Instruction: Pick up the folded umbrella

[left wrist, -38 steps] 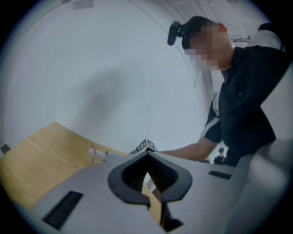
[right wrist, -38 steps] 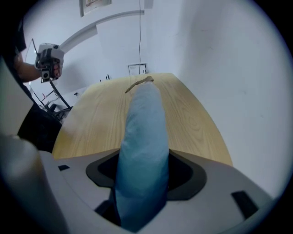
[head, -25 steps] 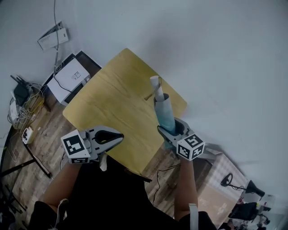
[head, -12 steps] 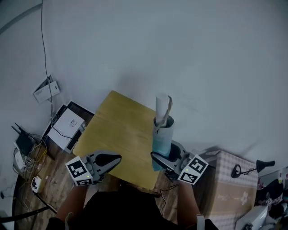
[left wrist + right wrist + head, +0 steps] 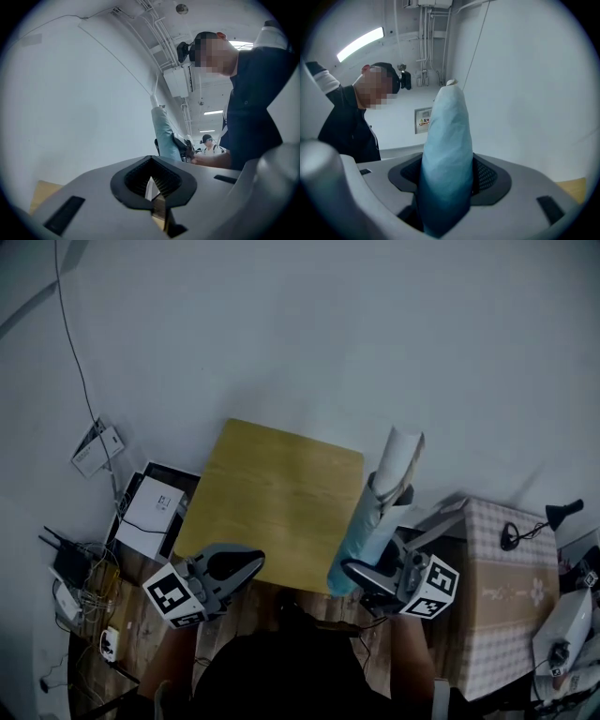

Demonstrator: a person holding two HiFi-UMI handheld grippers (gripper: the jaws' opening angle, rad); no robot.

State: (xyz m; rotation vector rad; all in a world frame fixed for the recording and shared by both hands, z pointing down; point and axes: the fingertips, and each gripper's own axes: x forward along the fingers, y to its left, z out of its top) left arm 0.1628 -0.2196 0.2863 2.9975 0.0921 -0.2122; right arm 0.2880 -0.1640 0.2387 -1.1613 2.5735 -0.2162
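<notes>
The folded umbrella (image 5: 372,525) is light blue with a white handle end and stands nearly upright in the air, off the right edge of the yellow table (image 5: 272,493). My right gripper (image 5: 364,570) is shut on its lower part; in the right gripper view the blue fabric (image 5: 445,154) fills the space between the jaws. My left gripper (image 5: 246,563) hangs near the table's front edge with its jaws together and nothing held. In the left gripper view the umbrella (image 5: 164,133) shows beyond the closed jaws (image 5: 152,187).
A box with a checked cloth (image 5: 511,592) stands right of the table. On the floor at the left lie a white device (image 5: 155,507), cables (image 5: 80,582) and a wall-side router (image 5: 97,448). A white wall rises behind the table.
The umbrella has been lifted higher off the table and carried to the right, now tilting over the table's right edge. The view has pulled back; the left gripper stays low and shut.
</notes>
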